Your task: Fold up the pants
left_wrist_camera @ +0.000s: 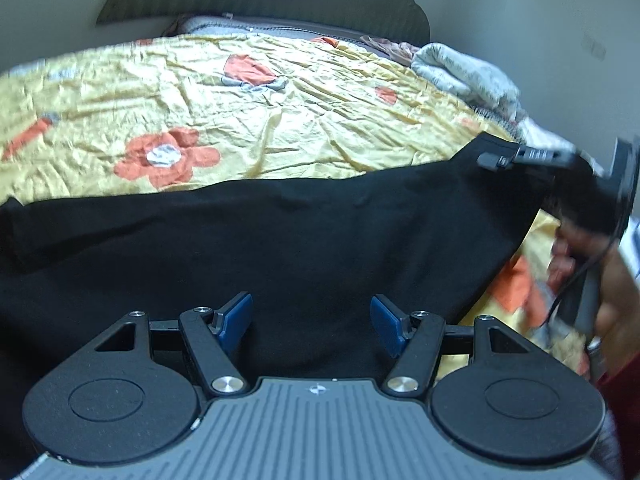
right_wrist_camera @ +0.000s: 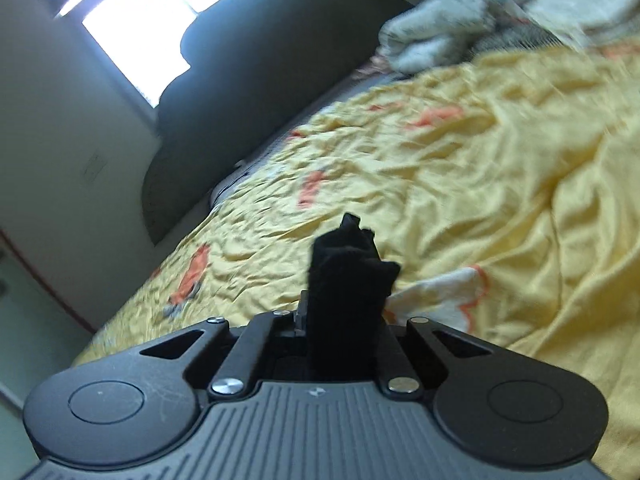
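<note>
Left side: the left tongs (left_wrist_camera: 311, 324) hang wide open over the black pants (left_wrist_camera: 260, 240), blue pads (left_wrist_camera: 236, 320) well apart with nothing between them. The pants lie spread across the near part of the bed, on the yellow flowered bedspread (left_wrist_camera: 240, 92).

Right side: the right tongs (right_wrist_camera: 346, 280) are closed on a bunch of black pants fabric (right_wrist_camera: 348, 264), which stands up between the fingers and hides the pads. In the left wrist view the right tongs (left_wrist_camera: 500, 159) sit at the far right corner of the garment, which is lifted clear of the bedspread there.

Step in hand, judged: a fold is being started from the right end, one corner raised, the left side not yet gripped. The next move likely calls for the left tongs to drop and pinch the near edge, so both ends travel together and the cloth does not sag or twist.

View differences: the left wrist view shows the whole garment and the person's hand (left_wrist_camera: 600, 280) on the right device; motion blur there makes the exact pinch point uncertain. The right wrist view shows only the held tuft, plus a window (right_wrist_camera: 160, 12), dark headboard (right_wrist_camera: 248, 80) and a pale bundle of cloth (right_wrist_camera: 440, 28) near the bed's far side.
</note>
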`<state>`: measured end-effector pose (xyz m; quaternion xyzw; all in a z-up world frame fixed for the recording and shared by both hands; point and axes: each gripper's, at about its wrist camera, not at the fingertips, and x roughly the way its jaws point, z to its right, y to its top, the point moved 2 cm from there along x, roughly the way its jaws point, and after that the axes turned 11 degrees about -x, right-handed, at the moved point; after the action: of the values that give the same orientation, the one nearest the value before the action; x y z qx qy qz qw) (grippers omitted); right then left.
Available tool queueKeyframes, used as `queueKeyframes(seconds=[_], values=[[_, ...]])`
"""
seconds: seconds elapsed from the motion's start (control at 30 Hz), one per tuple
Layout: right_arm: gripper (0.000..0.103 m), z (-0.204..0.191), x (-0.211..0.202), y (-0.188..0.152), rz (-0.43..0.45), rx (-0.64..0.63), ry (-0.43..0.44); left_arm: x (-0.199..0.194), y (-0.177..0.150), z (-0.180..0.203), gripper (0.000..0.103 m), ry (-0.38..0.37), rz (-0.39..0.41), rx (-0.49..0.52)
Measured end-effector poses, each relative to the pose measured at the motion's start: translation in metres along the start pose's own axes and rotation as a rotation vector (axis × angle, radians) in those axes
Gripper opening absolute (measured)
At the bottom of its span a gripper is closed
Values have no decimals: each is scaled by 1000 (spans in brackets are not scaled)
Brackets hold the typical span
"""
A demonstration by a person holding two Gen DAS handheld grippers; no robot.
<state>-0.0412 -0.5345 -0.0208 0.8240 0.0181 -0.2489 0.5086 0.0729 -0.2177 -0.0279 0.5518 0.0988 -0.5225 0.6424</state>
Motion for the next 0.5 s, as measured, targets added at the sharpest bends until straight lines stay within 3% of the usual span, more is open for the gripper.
queueKeyframes(seconds=[0.1,0.23,0.37,0.5], values=[[5,-26,-3,-3,-7,-140,-5,4,7,-6,68,-65,-33,-94],[5,-44,-1,-13,-33,-227,-13,13,15,-15,68,-194,-103,-256],[5,-63,-5,-24,-48,-302,10,28,27,-23,69,-368,-180,-464],[5,-97,-18,-42,-51,-458,28,44,36,-26,75,-564,-252,-666]])
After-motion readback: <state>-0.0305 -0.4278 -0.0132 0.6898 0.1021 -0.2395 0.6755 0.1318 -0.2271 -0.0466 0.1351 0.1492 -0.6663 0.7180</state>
